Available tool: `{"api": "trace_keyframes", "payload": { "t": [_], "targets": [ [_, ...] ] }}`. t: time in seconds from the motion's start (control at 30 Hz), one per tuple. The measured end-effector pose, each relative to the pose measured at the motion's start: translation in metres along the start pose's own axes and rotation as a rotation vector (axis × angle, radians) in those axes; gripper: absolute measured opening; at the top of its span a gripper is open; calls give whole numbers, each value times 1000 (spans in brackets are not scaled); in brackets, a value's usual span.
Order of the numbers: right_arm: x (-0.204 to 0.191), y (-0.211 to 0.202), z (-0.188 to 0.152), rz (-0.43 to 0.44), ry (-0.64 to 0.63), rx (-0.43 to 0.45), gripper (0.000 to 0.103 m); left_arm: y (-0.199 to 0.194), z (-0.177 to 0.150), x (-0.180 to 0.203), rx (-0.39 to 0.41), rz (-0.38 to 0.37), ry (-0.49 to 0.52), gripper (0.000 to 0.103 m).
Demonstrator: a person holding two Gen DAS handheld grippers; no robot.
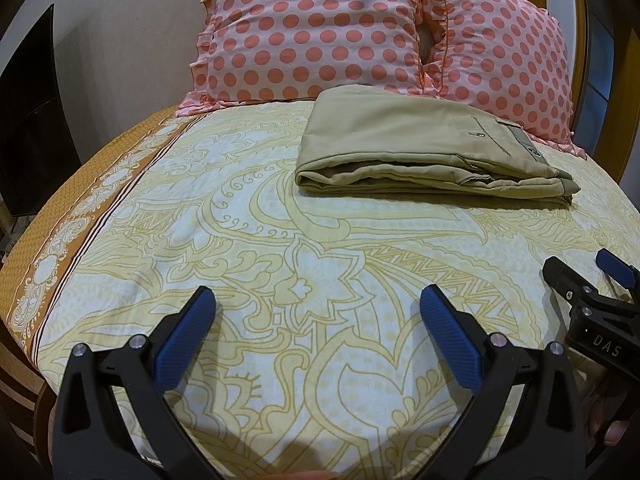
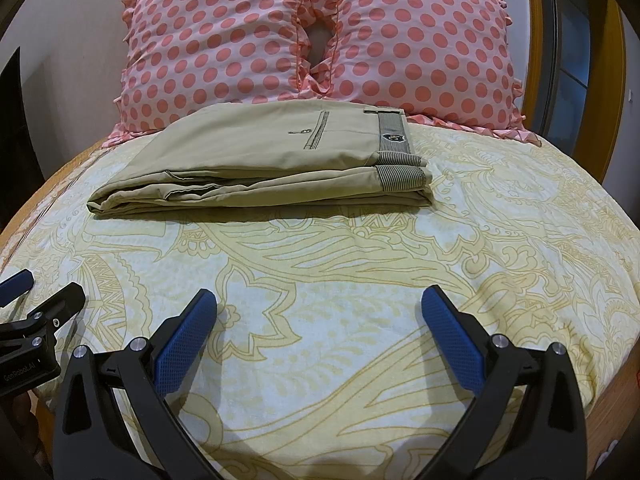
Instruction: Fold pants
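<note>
Pants (image 2: 260,160): khaki, lying on the bed (image 2: 360,300) just in front of two dotted pillows (image 2: 224,36), well apart from both grippers. Condition: folded into a flat stack of several layers, striped waistband at the right end, back pocket uppermost, rounded fold at the left end, edges fairly even. Left gripper (image 1: 318,312): low over the near part of the sheet, jaws spread wide, holding nothing. Right gripper (image 2: 319,312): alongside it, jaws likewise spread, holding nothing. Step in hand, as judged: the fold looks complete, both tools clear of the cloth; task at or near its end. Next move, if any: a light press or a nudge to square the near edge, approaching from the front without dragging the top layer; otherwise leave the stack as it lies.
</note>
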State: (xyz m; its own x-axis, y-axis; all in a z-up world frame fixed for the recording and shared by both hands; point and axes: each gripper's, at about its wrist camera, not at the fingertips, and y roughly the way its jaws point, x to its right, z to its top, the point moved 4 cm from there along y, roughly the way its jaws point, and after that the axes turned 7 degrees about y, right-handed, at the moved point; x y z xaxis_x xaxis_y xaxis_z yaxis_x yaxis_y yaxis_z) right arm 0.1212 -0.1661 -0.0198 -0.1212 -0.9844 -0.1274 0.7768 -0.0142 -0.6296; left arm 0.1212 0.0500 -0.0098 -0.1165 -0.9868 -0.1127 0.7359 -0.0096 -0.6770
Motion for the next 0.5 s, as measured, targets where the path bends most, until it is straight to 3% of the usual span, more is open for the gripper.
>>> {"api": "trace_keyframes", "payload": {
  "t": [0.5],
  "targets": [
    [0, 1, 0, 0, 0, 1, 102, 2, 1, -1, -3, -1, -1, 101]
  ]
}}
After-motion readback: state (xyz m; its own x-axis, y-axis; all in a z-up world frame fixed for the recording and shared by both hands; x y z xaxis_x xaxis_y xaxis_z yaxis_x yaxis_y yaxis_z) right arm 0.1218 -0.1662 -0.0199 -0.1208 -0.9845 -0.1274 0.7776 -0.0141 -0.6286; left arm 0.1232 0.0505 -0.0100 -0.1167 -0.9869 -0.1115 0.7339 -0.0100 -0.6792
